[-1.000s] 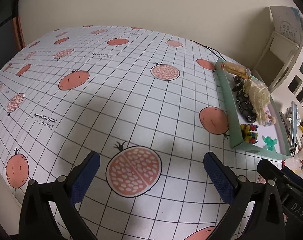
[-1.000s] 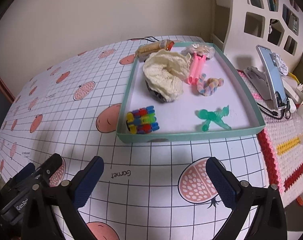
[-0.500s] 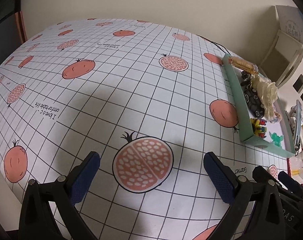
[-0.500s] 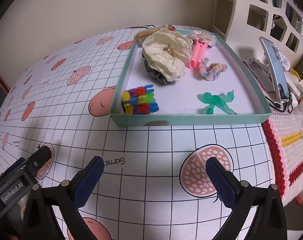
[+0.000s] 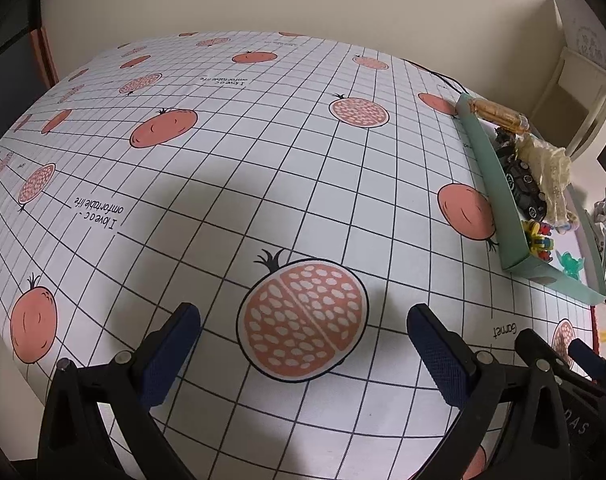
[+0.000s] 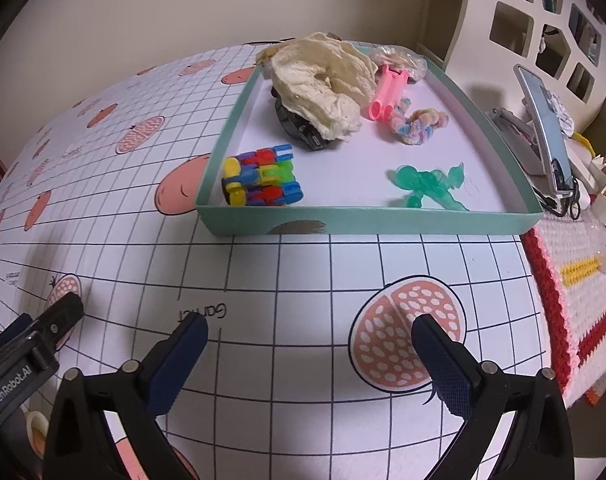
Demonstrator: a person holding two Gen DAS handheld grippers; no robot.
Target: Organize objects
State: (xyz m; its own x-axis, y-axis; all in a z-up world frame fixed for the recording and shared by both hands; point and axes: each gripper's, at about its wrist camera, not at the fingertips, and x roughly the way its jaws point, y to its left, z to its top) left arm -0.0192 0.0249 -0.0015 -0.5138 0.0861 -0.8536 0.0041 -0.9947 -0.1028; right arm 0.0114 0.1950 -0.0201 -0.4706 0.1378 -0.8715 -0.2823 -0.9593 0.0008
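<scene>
A teal tray sits on the pomegranate-print tablecloth. Inside it lie a multicoloured block toy, a green translucent figure, a cream crumpled cloth over a black toy car, a pink tube piece and a pastel twisted ring. My right gripper hovers open over the cloth in front of the tray, holding nothing. My left gripper is open above a halved-pomegranate print, with the tray off to its right and a wrapped snack tube on its far rim.
A crocheted red-and-white mat lies right of the tray, with a phone on a stand and small clutter behind. A white cubby shelf stands at the back right. A wall bounds the table's far side.
Both grippers have drawn lower and closer to the table. In the right view the tray has grown larger. The left view has shifted so the halved pomegranate sits between its fingers.
</scene>
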